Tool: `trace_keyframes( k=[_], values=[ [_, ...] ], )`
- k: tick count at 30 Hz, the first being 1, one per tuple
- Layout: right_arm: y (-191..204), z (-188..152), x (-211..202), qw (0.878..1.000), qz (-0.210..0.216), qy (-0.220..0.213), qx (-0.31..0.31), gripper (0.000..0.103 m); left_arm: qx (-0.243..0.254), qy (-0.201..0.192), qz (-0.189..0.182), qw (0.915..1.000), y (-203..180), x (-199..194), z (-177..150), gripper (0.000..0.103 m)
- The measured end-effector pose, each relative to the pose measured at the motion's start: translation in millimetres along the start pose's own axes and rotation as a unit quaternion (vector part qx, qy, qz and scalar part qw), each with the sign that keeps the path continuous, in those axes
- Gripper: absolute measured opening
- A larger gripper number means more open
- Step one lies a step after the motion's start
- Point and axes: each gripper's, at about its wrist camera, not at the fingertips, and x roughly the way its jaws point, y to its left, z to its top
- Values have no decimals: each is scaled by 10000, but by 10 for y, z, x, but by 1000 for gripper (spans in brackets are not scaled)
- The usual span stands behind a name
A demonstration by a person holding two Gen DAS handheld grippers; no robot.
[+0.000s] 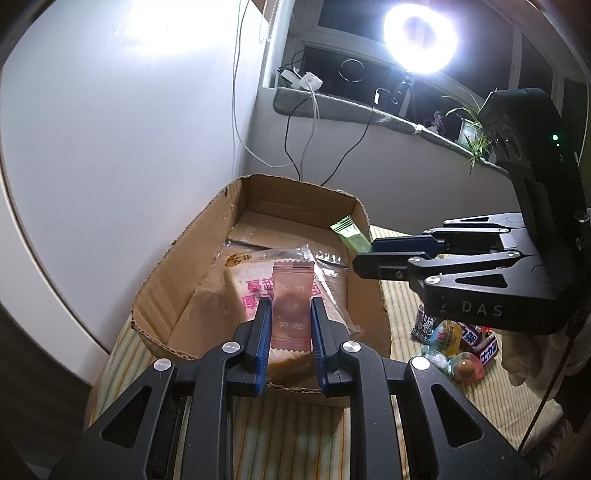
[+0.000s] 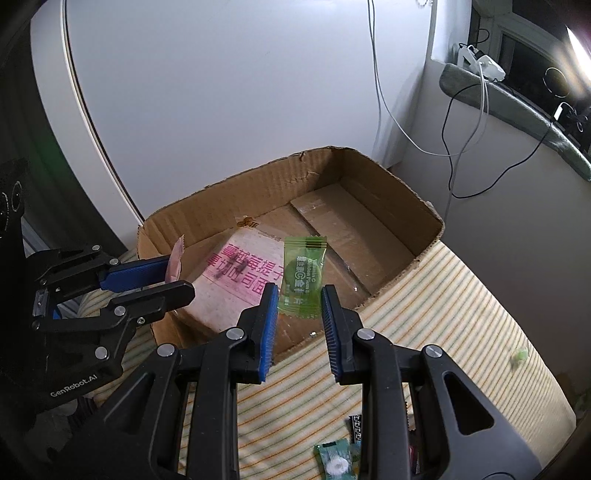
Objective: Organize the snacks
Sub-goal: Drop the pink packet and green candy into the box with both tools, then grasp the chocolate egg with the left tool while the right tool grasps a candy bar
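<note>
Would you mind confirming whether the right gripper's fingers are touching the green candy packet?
Touching: in the left wrist view the right gripper has its fingers closed on one end of the green candy packet.

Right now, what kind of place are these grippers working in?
Probably a room in a home, not a lab: a windowsill with a potted plant and chargers, a ring light, and a cardboard box of snacks on a striped cloth.
</note>
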Motion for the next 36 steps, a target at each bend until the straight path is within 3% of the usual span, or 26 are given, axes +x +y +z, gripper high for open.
trace_keyframes(
  k=[6, 9, 13, 22, 23, 25, 26, 32, 36],
  values=[
    [-7, 7, 7, 10000, 13, -19, 46, 25, 61, -22, 1, 10000, -24, -9, -9, 19],
    [-10, 12, -2, 10000, 7, -24, 62, 26, 18, -19, 58, 10000, -12, 0, -1, 38],
    [-15, 0, -34, 10000, -10, -51, 74, 33, -7, -45, 50, 10000, -10, -8, 11, 39],
    [-108, -75, -235, 9997, -113, -156, 150, 34, 35, -90, -6, 10000, -93, -70, 2, 39],
    [-128, -101, -274, 9996, -140, -169, 167, 36, 39, -94, -27, 9999, -104, -80, 0, 39],
    [-169, -151, -350, 9993, -217, -221, 205, 61, 68, -100, -70, 9999, -148, -104, -4, 39],
    [-201, -193, -410, 9990, -257, -285, 234, 65, 77, -98, -87, 9999, -165, -110, -5, 39],
    [-394, -409, -690, 9973, -496, -382, 376, 69, 153, -21, -259, 9995, -333, -112, -43, 39],
    [-533, -587, -876, 9956, -673, -432, 488, 69, 264, 53, -444, 9987, -498, -101, -110, 49]
  ],
)
